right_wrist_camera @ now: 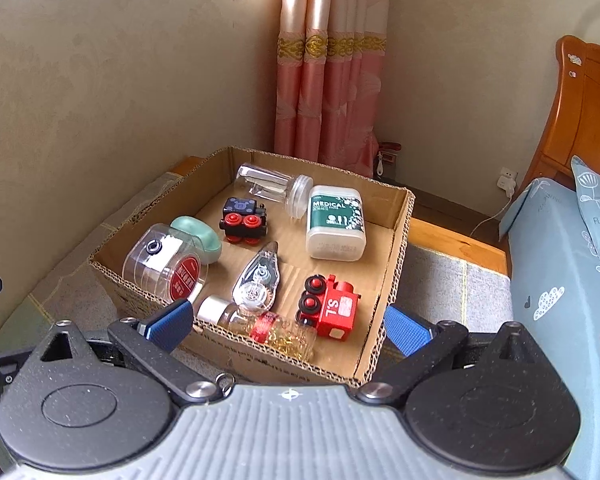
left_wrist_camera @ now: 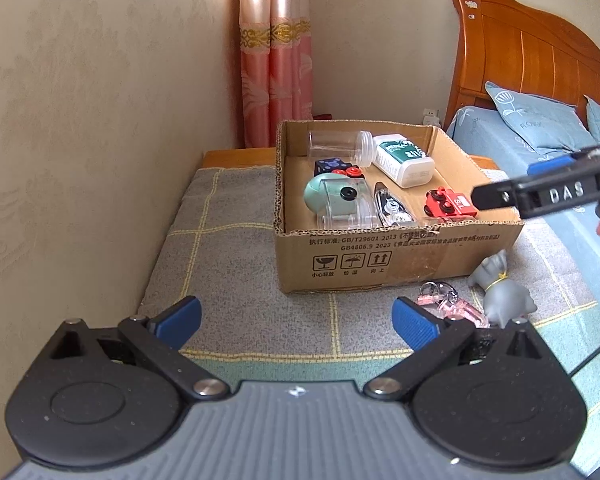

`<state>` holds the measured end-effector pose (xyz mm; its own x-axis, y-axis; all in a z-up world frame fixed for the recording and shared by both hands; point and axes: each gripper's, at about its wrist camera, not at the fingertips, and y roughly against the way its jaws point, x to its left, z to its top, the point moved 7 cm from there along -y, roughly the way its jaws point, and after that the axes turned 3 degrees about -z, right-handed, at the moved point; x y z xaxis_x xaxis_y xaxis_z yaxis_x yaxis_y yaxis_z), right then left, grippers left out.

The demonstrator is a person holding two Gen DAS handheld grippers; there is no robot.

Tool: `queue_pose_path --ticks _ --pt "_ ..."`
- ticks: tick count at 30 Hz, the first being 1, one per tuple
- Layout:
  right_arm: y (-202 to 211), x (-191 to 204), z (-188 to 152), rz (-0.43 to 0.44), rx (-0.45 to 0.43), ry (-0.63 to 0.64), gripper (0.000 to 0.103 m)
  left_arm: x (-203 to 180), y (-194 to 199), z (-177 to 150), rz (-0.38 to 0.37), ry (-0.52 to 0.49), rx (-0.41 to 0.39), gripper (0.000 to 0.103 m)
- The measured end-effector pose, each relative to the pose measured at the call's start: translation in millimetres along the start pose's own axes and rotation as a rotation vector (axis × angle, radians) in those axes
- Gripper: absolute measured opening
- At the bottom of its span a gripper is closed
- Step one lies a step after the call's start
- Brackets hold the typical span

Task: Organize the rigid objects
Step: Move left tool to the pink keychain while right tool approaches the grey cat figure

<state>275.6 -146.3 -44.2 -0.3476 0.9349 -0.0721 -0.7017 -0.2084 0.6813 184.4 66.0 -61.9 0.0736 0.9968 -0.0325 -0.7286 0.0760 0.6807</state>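
A cardboard box (left_wrist_camera: 380, 256) stands on a grey checked blanket (left_wrist_camera: 228, 248). Inside it lie a clear jar (right_wrist_camera: 272, 188), a white medical box (right_wrist_camera: 336, 224), a black toy train (right_wrist_camera: 244, 220), a red toy train (right_wrist_camera: 332, 312), a correction tape (right_wrist_camera: 258, 280), a clear tub with a red lid (right_wrist_camera: 164, 268) and a small gold-flake bottle (right_wrist_camera: 276, 328) against the near wall. My right gripper (right_wrist_camera: 288, 326) hovers open above the box's near edge (right_wrist_camera: 284, 364), empty. My left gripper (left_wrist_camera: 296, 320) is open and empty over the blanket, short of the box. The right gripper (left_wrist_camera: 504, 182) also shows beside the box's right wall.
A grey elephant figure (left_wrist_camera: 500, 292) and a pink keychain (left_wrist_camera: 452, 306) lie on the blanket at the box's front right corner. A wall (left_wrist_camera: 100, 140) runs along the left. A bed with blue bedding (right_wrist_camera: 560, 280) and a wooden headboard (left_wrist_camera: 532, 52) stands on the right.
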Motion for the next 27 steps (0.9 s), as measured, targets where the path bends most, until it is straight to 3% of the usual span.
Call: queue_pose_path --ticks 11,22,27 --pt "-16.3 -9.6 -71.3 -0.084 0.087 -0.122 0.103 -8.4 -10.8 -9.4 -0.051 -0.016 0.026 0.101" --pt "-30.2 -16.6 -105.7 -0.105 0.136 -0.189 0.103 -15.0 -24.0 -12.4 -0.114 -0.017 0.052 0.101" --pt "-21.0 -32.3 -122.3 -0.136 0.144 -0.204 0.103 -28.3 -29.6 -13.7 -0.129 -0.094 0.059 0.101"
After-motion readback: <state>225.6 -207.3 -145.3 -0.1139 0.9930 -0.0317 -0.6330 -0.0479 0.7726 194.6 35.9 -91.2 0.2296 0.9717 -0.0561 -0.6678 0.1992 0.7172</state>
